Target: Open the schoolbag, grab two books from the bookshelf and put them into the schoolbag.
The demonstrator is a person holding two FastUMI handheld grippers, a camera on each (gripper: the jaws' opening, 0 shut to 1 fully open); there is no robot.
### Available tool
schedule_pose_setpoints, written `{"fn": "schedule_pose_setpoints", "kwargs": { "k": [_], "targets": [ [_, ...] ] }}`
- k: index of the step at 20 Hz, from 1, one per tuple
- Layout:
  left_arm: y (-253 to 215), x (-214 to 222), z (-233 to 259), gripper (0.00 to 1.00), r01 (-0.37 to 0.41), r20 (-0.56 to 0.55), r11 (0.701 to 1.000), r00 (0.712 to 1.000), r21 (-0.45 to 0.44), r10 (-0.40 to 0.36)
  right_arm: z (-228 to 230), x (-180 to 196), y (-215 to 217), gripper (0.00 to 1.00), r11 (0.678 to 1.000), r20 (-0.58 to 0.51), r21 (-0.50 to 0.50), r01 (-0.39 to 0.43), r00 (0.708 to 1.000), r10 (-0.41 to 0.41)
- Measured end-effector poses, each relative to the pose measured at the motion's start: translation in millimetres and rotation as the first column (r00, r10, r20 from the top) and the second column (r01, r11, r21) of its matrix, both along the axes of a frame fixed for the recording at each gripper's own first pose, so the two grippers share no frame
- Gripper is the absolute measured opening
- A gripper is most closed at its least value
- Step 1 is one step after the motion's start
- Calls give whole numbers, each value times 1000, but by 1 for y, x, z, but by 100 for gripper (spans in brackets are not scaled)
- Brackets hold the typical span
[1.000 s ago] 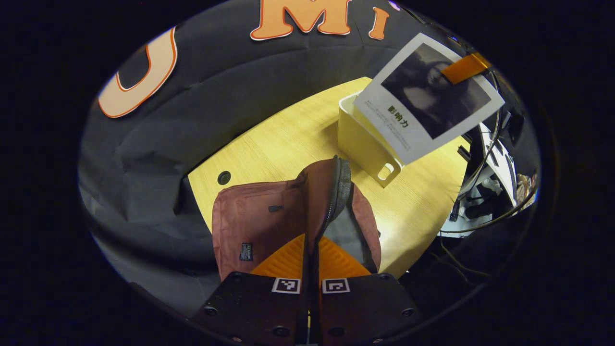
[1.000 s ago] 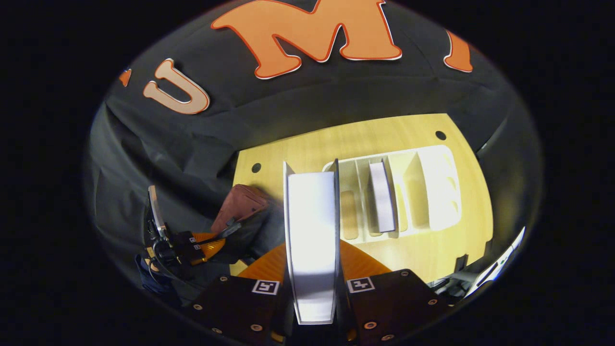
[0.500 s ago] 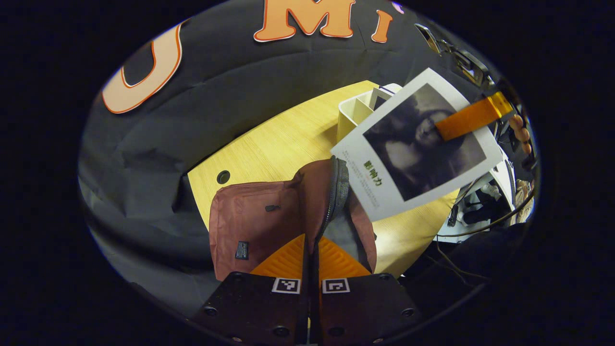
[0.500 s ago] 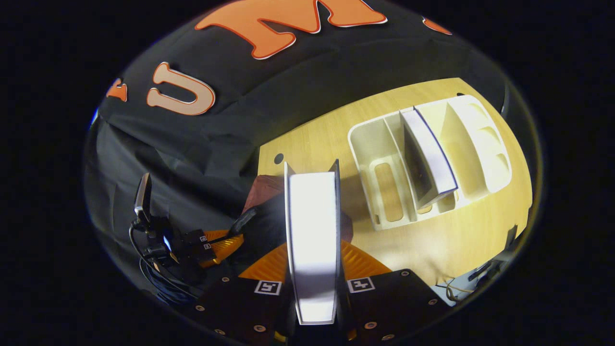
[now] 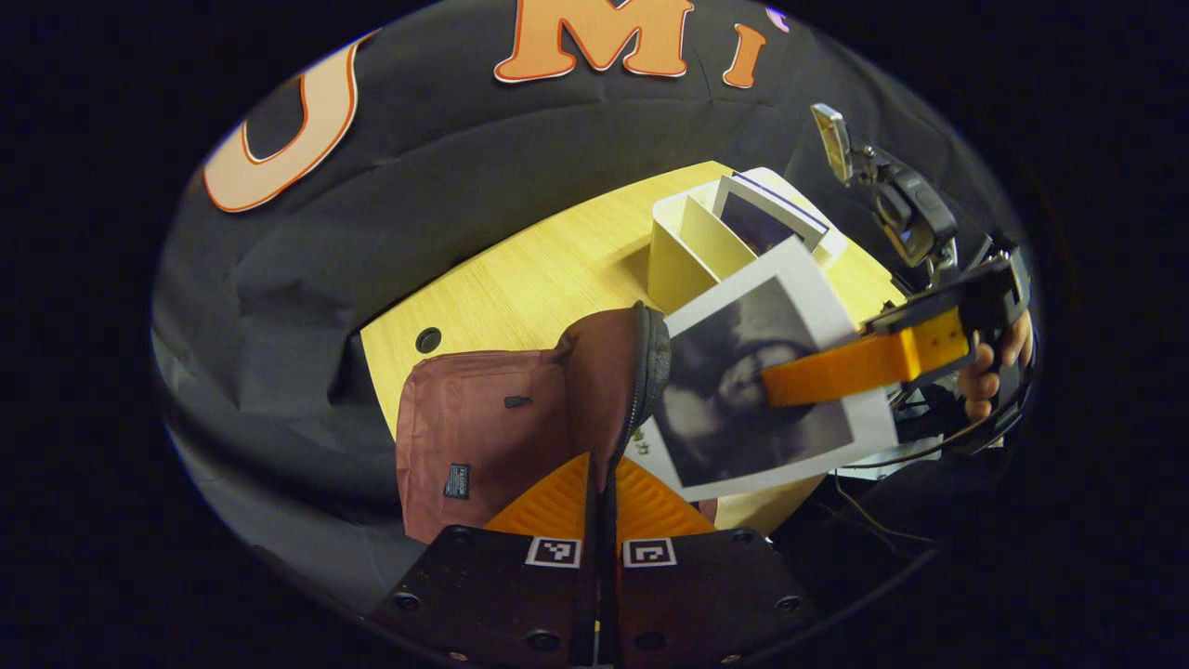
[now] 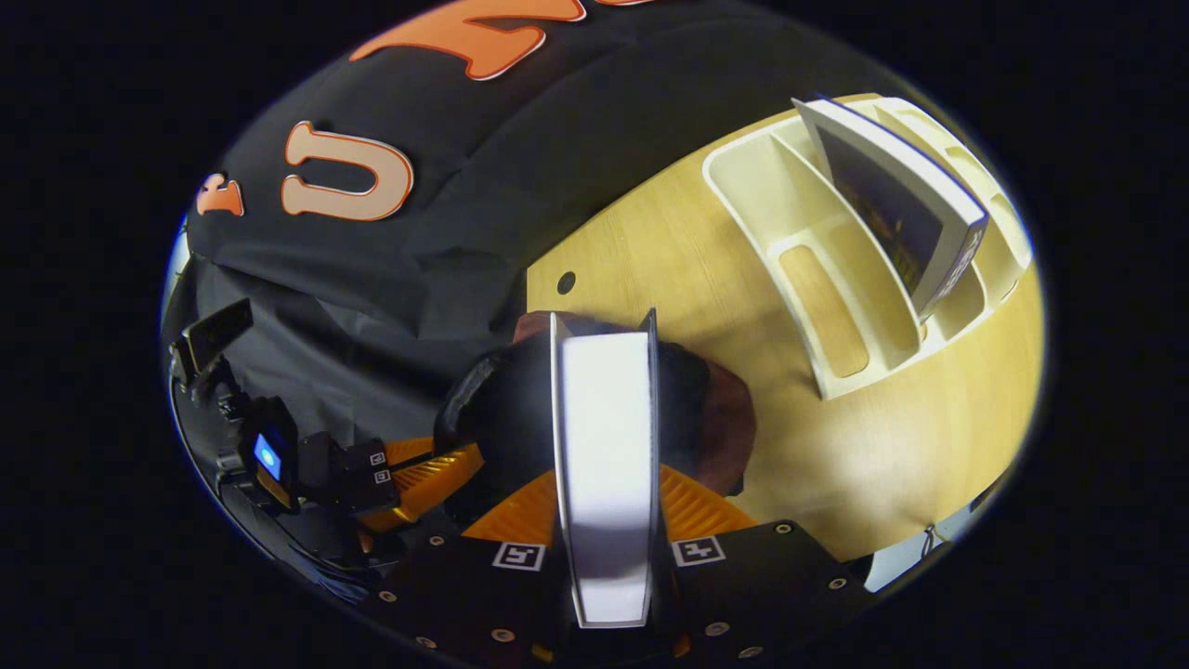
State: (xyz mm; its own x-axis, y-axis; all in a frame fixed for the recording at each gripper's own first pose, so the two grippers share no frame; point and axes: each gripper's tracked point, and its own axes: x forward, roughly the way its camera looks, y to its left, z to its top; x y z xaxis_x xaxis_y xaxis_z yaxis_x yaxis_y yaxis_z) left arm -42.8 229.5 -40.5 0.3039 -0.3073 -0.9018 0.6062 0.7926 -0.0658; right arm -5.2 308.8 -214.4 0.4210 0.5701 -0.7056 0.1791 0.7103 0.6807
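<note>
The maroon schoolbag (image 5: 483,418) lies on the wooden table. My left gripper (image 5: 602,465) is shut on its zipped edge and holds the opening up. A white book with a dark cover picture (image 5: 743,390) hangs tilted at the bag's mouth, its lower corner behind the raised edge, with my right gripper (image 5: 776,386) shut on it. In the right gripper view the book's page edge (image 6: 604,418) stands between the right gripper's (image 6: 606,483) fingers, over the bag's dark opening (image 6: 720,427). The left gripper (image 6: 446,465) shows low on the left. A second book (image 6: 892,204) stands in the cream bookshelf (image 6: 817,279).
The cream bookshelf (image 5: 673,260) stands on the table (image 5: 539,279) behind the bag, the second book (image 5: 766,218) in one slot. A hand (image 5: 994,367) holds the right gripper at the table's right edge. A round cable hole (image 5: 428,339) lies near the bag.
The right gripper has carried the book down and leftward from above the bookshelf to the bag's opening. The left gripper has kept its hold on the bag's edge.
</note>
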Motion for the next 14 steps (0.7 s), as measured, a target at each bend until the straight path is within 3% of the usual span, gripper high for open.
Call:
{"fn": "schedule_pose_setpoints", "kwargs": {
  "k": [8, 14],
  "targets": [
    [-4, 2, -1, 2, 33, 16, 999, 999, -29, -33, -42, 7, 33, 35, 990, 25, 121, 69, 997, -73],
    [-9, -1, -2, 2, 58, 18, 997, 998, -47, -57, -71, 19, 63, 35, 986, 31, 141, 95, 995, -100]
  ]
}}
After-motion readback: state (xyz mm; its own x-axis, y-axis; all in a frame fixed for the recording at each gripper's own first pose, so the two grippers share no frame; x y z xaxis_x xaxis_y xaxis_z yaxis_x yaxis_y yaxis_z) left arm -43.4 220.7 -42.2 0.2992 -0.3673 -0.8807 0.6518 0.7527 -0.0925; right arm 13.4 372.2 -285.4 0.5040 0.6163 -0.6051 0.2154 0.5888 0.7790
